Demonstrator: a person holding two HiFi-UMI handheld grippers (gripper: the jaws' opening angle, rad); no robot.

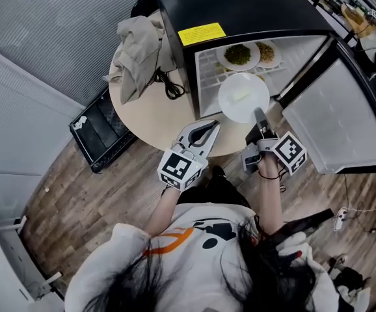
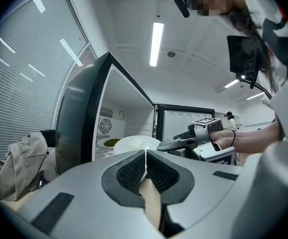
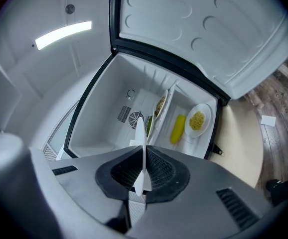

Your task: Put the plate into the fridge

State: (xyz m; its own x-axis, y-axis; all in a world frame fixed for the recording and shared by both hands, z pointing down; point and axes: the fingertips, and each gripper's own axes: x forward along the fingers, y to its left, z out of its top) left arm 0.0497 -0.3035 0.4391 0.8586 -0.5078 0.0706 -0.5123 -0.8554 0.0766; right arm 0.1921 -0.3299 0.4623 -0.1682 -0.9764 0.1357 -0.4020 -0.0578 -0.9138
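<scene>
A white plate (image 1: 243, 96) hovers at the mouth of the open fridge (image 1: 253, 8). The right tongs (image 1: 259, 116) pinch its rim at 5 o'clock. The left tongs (image 1: 209, 130), pressed together and empty, sit apart at the plate's 8 o'clock.

The fridge (image 1: 240, 5) stands on the table (image 1: 152, 119) (two dishes (image 1: 239, 54) on its shelf); plate (image 1: 243, 97) just before it, bag (image 1: 136, 51) left.

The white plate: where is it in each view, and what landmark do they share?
Head view: right of centre, plate held at its near rim by the right gripper.
Left gripper view: centre, just above the jaws.
Right gripper view: edge-on, a white sliver clamped between the jaws.
Landmark: the open fridge, behind it in all three.
</scene>
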